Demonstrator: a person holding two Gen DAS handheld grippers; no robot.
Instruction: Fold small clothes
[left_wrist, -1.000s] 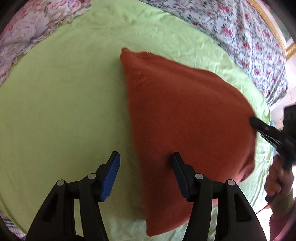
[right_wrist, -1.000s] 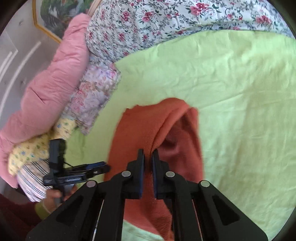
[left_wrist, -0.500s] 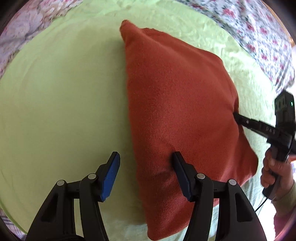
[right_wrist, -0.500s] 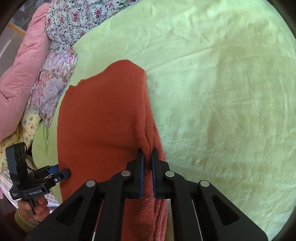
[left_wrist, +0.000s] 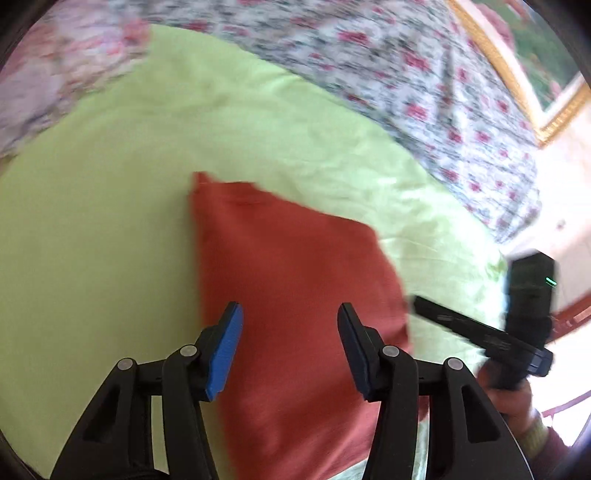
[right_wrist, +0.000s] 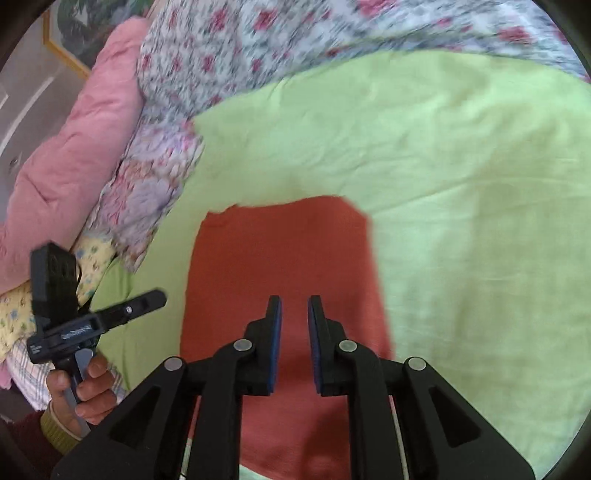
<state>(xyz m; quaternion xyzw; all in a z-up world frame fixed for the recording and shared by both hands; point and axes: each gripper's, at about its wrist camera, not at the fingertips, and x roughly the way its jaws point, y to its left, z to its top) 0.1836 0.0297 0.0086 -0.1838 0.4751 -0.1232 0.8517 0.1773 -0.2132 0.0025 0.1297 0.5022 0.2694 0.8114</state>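
**Q:** Where is the garment?

**A:** The rust-red garment (right_wrist: 280, 266) lies flat on the light green sheet (right_wrist: 461, 177) of the bed, folded into a rough rectangle. Its far edge points toward the floral quilt (right_wrist: 229, 48) at the head of the bed. Its near edge runs out of view below my tools.

**Q:** State of my left hand-held gripper?

**A:** My left hand-held gripper (left_wrist: 290, 347) hangs above the garment with the jaws parted about halfway. They have just been closing a little. Nothing is between the blue pads (left_wrist: 225, 350); the cloth lies below them.

**Q:** And the right one?

**A:** My right hand-held gripper (right_wrist: 294, 343) is above the near part of the garment. Its jaws have just been opening and show a narrow gap. The pads do not press on any cloth.

**Q:** Anything beside the garment?

**A:** A pink quilted blanket (right_wrist: 62, 158) and patterned pillows (right_wrist: 147, 192) are piled along the bed's left edge. Both views are motion-blurred.
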